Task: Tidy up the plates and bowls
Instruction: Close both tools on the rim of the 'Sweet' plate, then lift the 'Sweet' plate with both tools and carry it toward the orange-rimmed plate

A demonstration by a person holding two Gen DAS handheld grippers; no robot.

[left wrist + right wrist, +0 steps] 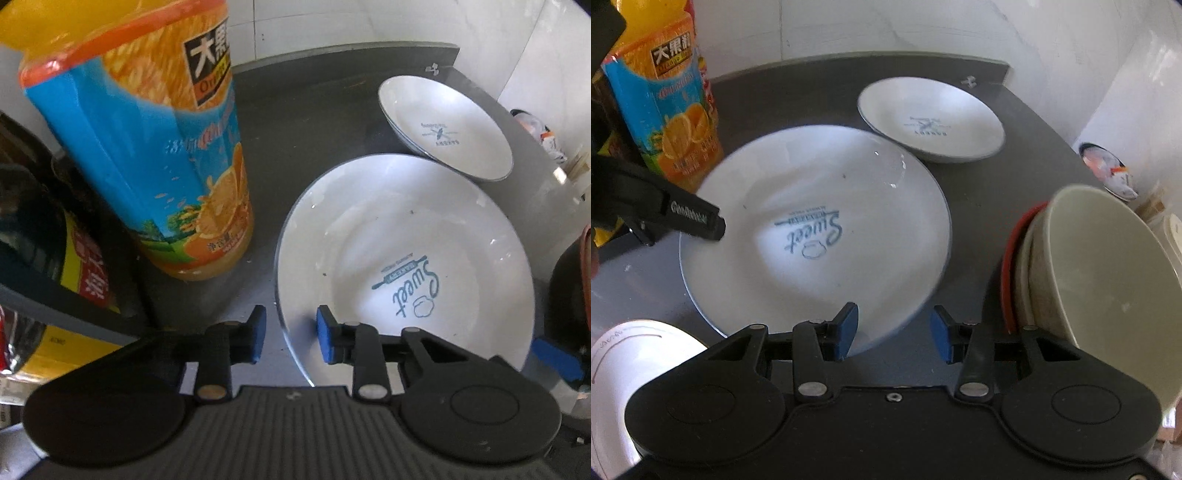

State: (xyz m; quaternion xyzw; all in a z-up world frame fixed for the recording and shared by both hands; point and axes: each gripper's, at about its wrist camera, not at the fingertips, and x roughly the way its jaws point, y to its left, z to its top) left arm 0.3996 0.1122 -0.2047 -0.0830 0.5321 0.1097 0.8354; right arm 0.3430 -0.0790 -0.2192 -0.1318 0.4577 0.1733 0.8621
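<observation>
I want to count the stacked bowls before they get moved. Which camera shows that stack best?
The right wrist view. The stacked bowls fill its right side, tilted: a cream bowl in front, at least one pale bowl and a red one behind. The left wrist view shows only a dark, reddish sliver at its right edge, too little to count.

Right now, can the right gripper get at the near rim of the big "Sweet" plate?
Probably yes. The right gripper is open, and the plate rim lies just ahead between its jaws, with nothing in between.
</observation>
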